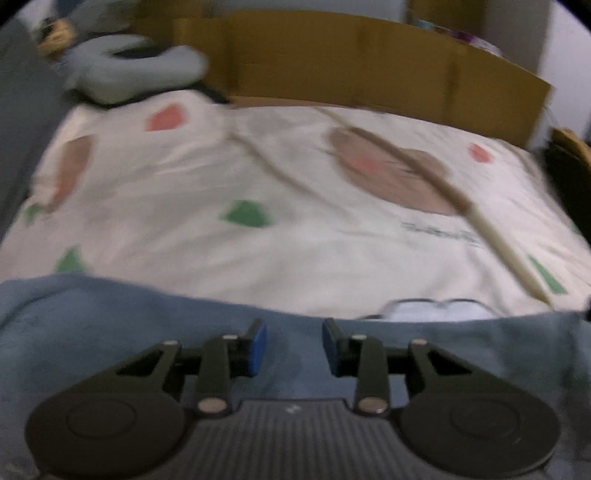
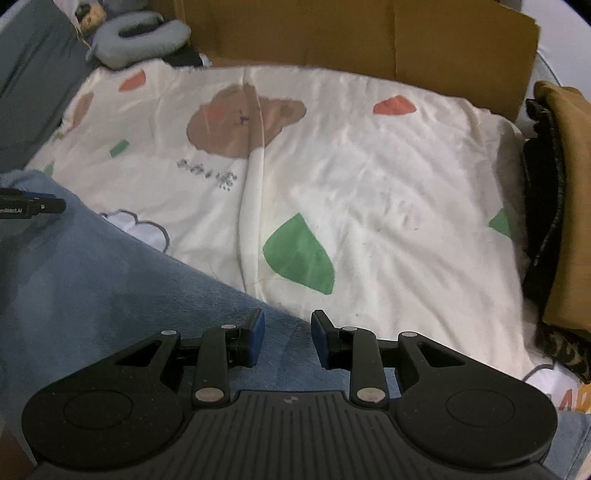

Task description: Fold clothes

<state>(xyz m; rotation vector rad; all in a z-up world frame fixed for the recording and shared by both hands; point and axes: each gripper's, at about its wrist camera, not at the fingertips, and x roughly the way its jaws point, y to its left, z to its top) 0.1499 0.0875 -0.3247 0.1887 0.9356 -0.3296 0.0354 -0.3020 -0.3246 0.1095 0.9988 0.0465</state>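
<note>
A cream bedsheet printed with brown bears and green and red leaves (image 2: 369, 177) covers the bed; its small dark lettering is unreadable. The blue denim garment (image 2: 110, 288) lies across the near edge. Brown cardboard (image 2: 351, 33) stands behind. Only the right view shows the mustard cloth (image 2: 572, 206). The left claw (image 1: 294, 345) and right claw (image 2: 288, 338) each stand partly spread over denim, whether pinching unclear.

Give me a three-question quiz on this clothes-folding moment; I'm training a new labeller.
1. True or false: the blue denim garment lies on a cream printed bedsheet.
2. What stands behind the sheet? A) cardboard sheet B) mirror C) ladder
3. Fill in: the grey thing at the far left corner is a neck ____.

Key: 1 true; 2 A; 3 pillow.
</note>
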